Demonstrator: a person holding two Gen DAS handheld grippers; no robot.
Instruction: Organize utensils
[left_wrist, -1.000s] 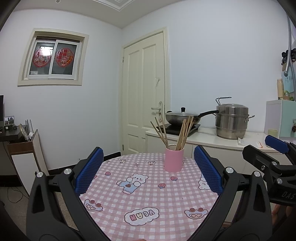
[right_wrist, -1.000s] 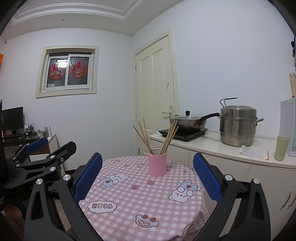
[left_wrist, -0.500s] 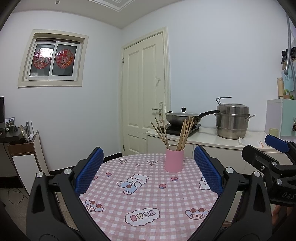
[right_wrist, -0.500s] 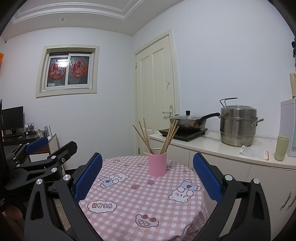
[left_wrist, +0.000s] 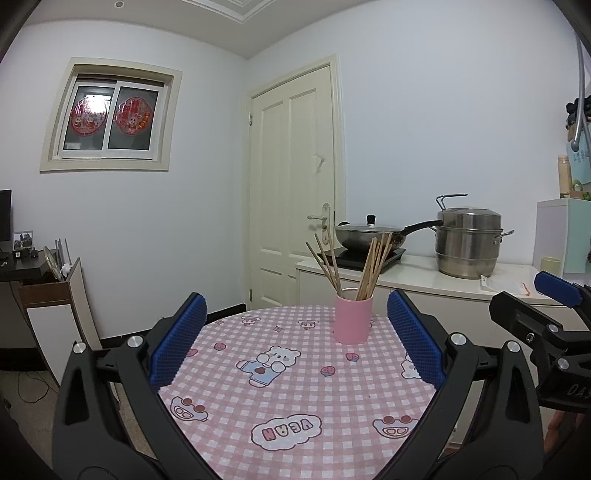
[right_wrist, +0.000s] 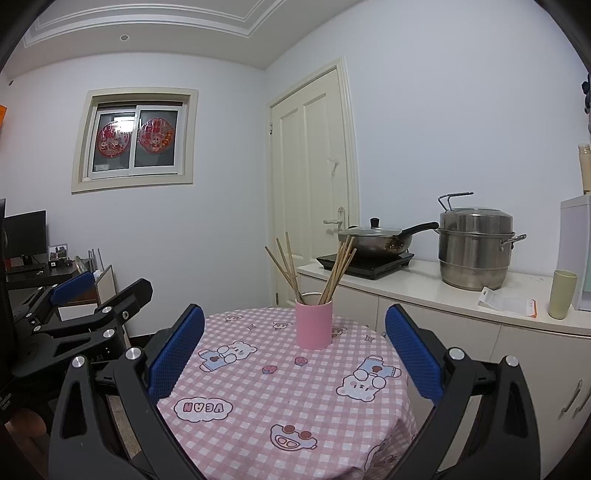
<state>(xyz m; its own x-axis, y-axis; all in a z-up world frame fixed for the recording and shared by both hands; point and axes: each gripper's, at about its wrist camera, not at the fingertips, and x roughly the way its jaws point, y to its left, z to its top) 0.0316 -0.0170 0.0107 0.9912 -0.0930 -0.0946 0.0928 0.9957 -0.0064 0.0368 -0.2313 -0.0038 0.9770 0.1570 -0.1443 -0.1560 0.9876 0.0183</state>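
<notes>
We saw the round table (left_wrist: 295, 406) in its pink checked cloth filling the foreground. Our left gripper (left_wrist: 295, 339) and right gripper (right_wrist: 295, 343) hung above it, both spread wide and holding nothing. The pink cup (left_wrist: 352, 319) stood upright at one o'clock on the table, wooden chopsticks (left_wrist: 373, 269) fanned inside it.

**Colours and Patterns**

Cup (left_wrist: 352, 319): plain pink. Chopsticks (left_wrist: 373, 267): light brown wood. Desk (left_wrist: 295, 398) cloth: pink-and-white check with cartoon bears. Claw pads (left_wrist: 177, 343): blue, dimpled; frames black. Pot (left_wrist: 467, 242): bare steel. Door (left_wrist: 291, 192): cream.
</notes>
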